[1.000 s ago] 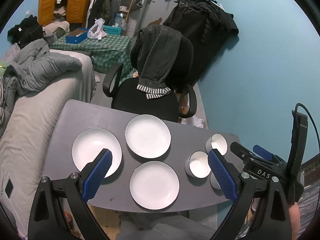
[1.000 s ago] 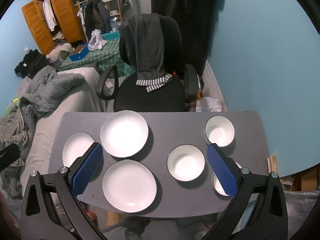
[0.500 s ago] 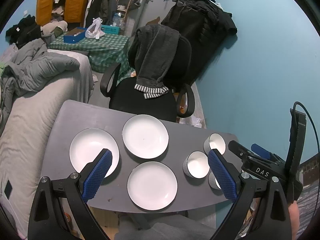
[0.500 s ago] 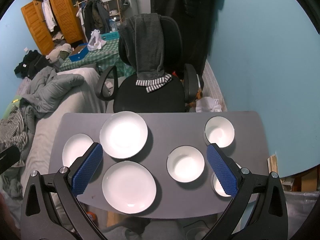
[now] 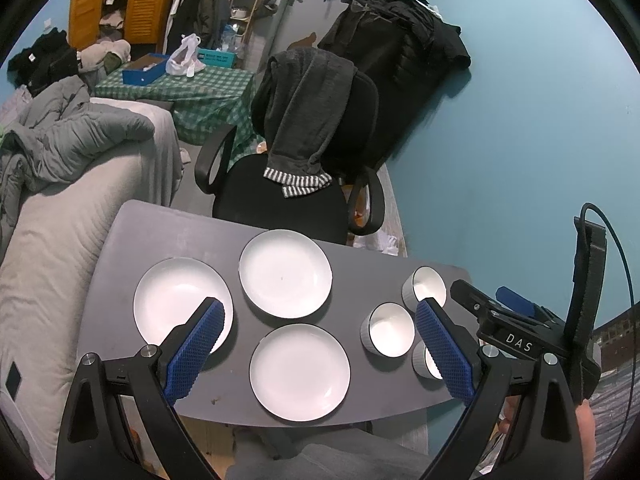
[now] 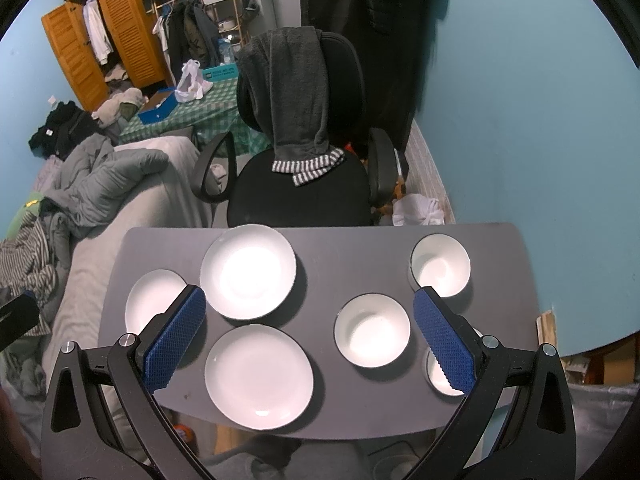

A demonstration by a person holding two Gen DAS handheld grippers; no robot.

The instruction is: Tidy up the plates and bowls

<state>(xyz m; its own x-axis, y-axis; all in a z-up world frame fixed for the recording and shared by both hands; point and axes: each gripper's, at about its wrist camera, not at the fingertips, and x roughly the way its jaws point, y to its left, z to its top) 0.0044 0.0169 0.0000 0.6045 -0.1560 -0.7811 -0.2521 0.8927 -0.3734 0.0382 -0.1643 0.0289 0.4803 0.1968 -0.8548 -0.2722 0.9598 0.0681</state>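
Observation:
Three white plates lie on the grey table [image 5: 192,240]: a left plate [image 5: 176,298], a far plate [image 5: 285,273] and a near plate [image 5: 300,372]. Three white bowls stand on the right: a far bowl [image 6: 440,265], a middle bowl [image 6: 372,330] and a near bowl [image 6: 436,372], partly hidden by a finger. My left gripper [image 5: 318,350] is open and empty, high above the table. My right gripper [image 6: 308,338] is open and empty, high above it too. The right gripper's body [image 5: 516,332] shows in the left wrist view.
A black office chair [image 6: 304,152] draped with a grey garment stands behind the table. A bed [image 5: 48,216] with grey bedding runs along the left. A blue wall [image 6: 520,120] is on the right. A green checked table [image 5: 200,88] is further back.
The left wrist view has drifted slightly, so the plates and bowls sit a little further left and down. Both grippers stay open and empty. Nothing on the table has moved.

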